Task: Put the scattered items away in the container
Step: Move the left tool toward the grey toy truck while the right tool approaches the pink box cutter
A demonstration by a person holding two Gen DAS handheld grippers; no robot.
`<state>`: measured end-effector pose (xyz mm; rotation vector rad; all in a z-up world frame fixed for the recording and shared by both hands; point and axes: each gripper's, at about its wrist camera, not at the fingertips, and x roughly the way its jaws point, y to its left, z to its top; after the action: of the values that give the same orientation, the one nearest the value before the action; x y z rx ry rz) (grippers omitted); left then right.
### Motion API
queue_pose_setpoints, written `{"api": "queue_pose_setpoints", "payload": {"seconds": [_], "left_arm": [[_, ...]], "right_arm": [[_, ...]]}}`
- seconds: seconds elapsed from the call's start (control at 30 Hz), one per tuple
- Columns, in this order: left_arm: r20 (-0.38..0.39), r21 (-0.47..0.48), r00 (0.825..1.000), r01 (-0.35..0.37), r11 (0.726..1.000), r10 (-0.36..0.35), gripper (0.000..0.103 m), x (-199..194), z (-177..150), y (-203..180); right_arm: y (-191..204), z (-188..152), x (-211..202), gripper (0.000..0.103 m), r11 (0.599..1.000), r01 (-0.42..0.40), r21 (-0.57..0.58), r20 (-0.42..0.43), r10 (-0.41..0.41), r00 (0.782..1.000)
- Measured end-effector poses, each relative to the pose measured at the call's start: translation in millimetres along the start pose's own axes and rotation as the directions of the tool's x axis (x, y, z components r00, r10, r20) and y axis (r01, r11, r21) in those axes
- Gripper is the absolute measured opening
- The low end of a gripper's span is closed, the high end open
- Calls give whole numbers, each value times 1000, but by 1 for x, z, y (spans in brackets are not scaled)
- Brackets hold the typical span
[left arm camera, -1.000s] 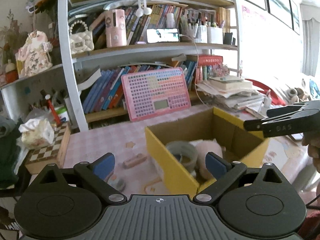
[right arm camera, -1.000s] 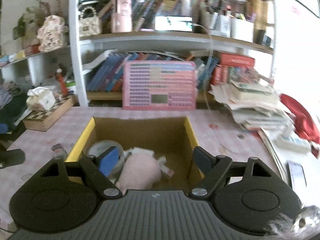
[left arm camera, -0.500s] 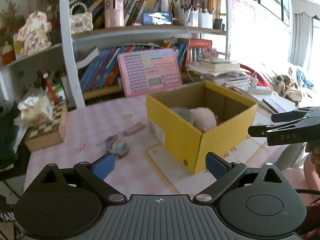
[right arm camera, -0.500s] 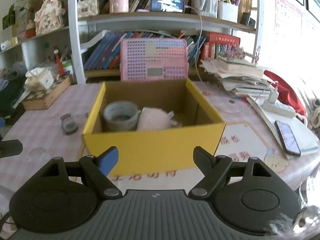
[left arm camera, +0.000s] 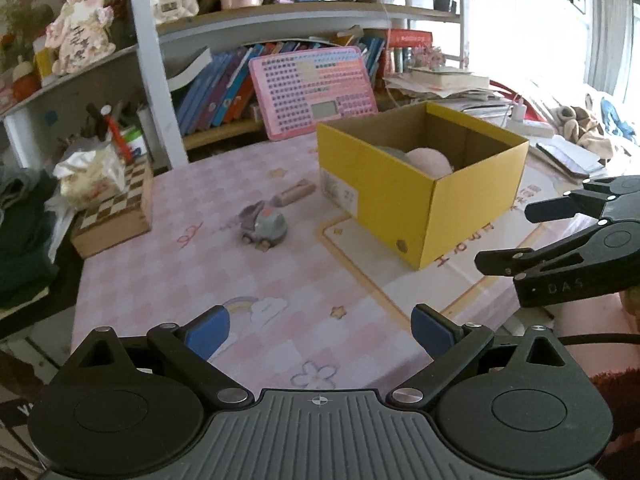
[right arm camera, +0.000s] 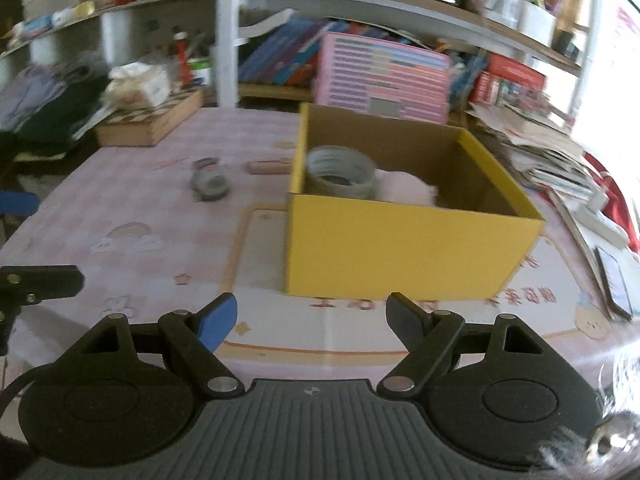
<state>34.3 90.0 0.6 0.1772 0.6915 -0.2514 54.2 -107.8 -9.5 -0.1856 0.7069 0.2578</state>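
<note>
- Box (left arm camera: 472, 216): yellow cardboard, open at the top, standing on a pink checked tablecloth (left arm camera: 168, 276); one bottom corner sits over a pale mat with an orange border (left arm camera: 360, 256).
- Inside the box: a grey ring-shaped roll (right arm camera: 340, 176) at the left end, with a pink soft lump (right arm camera: 404, 188) just beside it to the right (the two look to be touching; the left wrist view shows only the tops of both above the wall).
- On the cloth, outside the box: a small grey toy car (left arm camera: 266, 226) to the left of the box and apart from it; a short tan stick-like piece (left arm camera: 292, 194) lies between the car and the box wall, near the box's far left corner.
- Left gripper (left arm camera: 320, 332): fingers spread wide with nothing between the blue pads (left arm camera: 208, 330); it hangs over the near edge of the table, well short of the toy car.
- Right gripper (right arm camera: 312, 320): fingers likewise released and bare, in front of the box's near wall and above the mat; its black fingers also show at the right edge of the left wrist view.
- Behind the table: a bookshelf (left arm camera: 280, 28), with a pink keyboard-like toy (left arm camera: 316, 88) leaning against it, and a chequered wooden box (left arm camera: 112, 216) at the table's left side.
- Right wrist view is motion-blurred, so small detail there is not readable.
</note>
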Motion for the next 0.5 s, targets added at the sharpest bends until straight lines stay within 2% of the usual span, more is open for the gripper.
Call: {"api": "queue_pose_setpoints", "payload": {"seconds": [0.23,0.5], "left_arm": [[14,-51,999,-37,998,37,99,-7,-3,19],[27,-118,998,-58,991,62,99,-12,-8,38]], "right_arm": [[33,10,5,76,991,-67,-119,8,68,998],[64,19,5,56,966,-113,-234,15,120,993]]}}
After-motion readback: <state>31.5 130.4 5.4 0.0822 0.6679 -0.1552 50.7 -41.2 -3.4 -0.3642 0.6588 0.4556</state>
